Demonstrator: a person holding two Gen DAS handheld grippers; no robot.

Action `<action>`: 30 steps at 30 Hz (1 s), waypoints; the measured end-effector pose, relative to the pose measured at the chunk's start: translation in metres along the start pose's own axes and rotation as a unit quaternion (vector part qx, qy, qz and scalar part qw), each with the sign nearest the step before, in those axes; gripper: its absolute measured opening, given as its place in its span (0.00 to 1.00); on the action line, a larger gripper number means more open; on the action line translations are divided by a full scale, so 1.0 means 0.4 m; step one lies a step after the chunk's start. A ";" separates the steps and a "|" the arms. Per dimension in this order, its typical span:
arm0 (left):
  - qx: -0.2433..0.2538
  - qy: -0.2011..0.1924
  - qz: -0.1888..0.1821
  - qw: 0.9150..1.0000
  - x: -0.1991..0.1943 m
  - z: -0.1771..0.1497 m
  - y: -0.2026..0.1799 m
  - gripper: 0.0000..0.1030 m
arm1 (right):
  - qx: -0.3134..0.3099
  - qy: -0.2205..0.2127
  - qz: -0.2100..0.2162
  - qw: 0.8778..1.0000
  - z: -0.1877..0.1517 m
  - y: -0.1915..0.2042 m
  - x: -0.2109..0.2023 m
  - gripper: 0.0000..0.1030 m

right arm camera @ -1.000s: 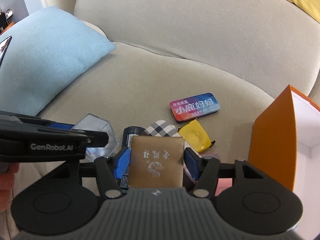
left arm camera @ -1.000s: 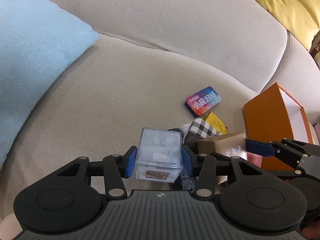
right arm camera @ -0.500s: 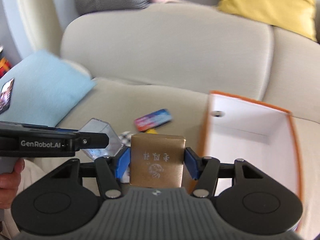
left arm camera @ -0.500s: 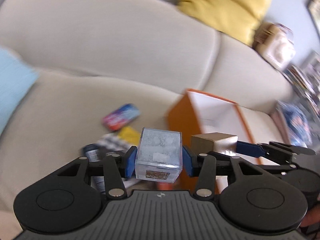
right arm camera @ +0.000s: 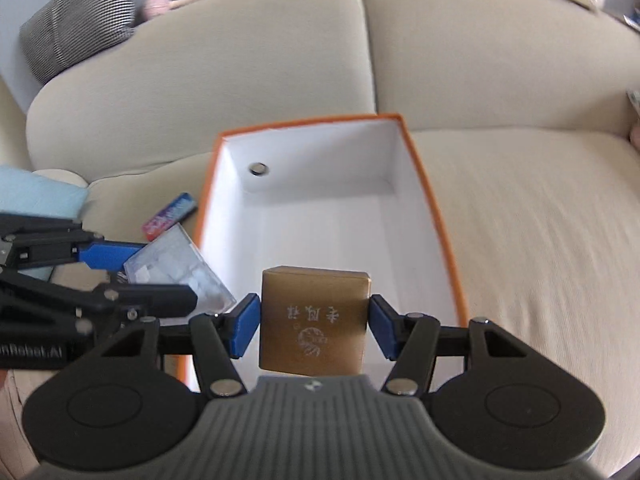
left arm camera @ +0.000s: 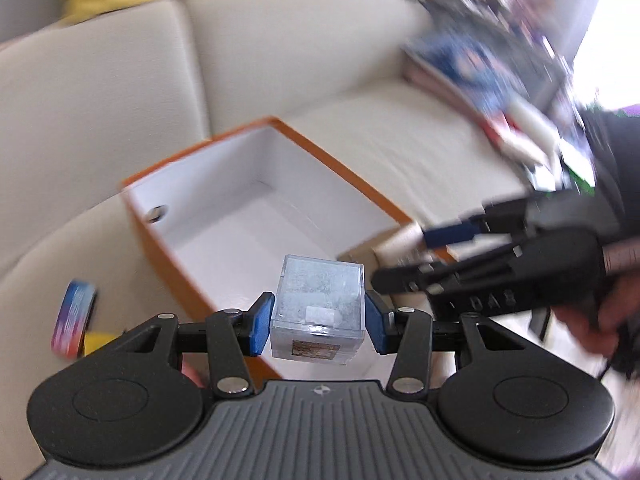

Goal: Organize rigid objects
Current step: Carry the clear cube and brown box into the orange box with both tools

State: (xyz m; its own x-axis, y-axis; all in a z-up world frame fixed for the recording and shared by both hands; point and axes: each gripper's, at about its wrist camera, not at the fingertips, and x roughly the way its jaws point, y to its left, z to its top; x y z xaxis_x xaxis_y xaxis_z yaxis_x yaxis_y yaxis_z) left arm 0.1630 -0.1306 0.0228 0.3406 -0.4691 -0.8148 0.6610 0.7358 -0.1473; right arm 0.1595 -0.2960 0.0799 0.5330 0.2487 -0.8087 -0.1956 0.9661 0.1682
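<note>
My left claw [left arm camera: 317, 324] grips the clear cube [left arm camera: 318, 312] and my right claw [right arm camera: 314, 326] grips the gold box [right arm camera: 314, 316], both over the orange box [right arm camera: 434, 208] on the sofa [right arm camera: 540, 220]. Its white inside holds nothing but a small round fitting [right arm camera: 258, 169] on the far wall.

Gold box [right arm camera: 314, 318]: printed Chinese characters plus round seal emblem, upside down, illegible. Left gripper [right arm camera: 132, 276] body at 9 o'clock in right wrist view: partial "nRobot.AI". Colourful tin [right arm camera: 170, 216]: lettering too blurred.
</note>
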 end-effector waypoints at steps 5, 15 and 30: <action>0.115 0.097 -0.015 0.989 0.105 0.024 -0.054 0.53 | 0.033 0.036 0.023 0.999 -0.021 -0.057 0.061 0.59; 0.284 0.220 -0.054 0.932 0.241 0.014 -0.117 0.53 | 0.063 0.135 0.090 0.985 -0.026 -0.108 0.193 0.59; 0.260 0.295 -0.075 0.916 0.361 -0.035 -0.104 0.53 | 0.007 0.209 0.098 0.973 -0.014 -0.069 0.304 0.59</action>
State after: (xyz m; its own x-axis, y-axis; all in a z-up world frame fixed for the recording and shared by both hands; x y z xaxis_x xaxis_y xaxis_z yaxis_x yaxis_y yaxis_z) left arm 0.1753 -0.2223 -0.0968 -0.0994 -0.0868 -0.9913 0.9523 0.2807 -0.1201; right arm 0.2252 -0.2930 -0.0260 0.1040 0.3820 -0.9183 -0.2465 0.9044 0.3483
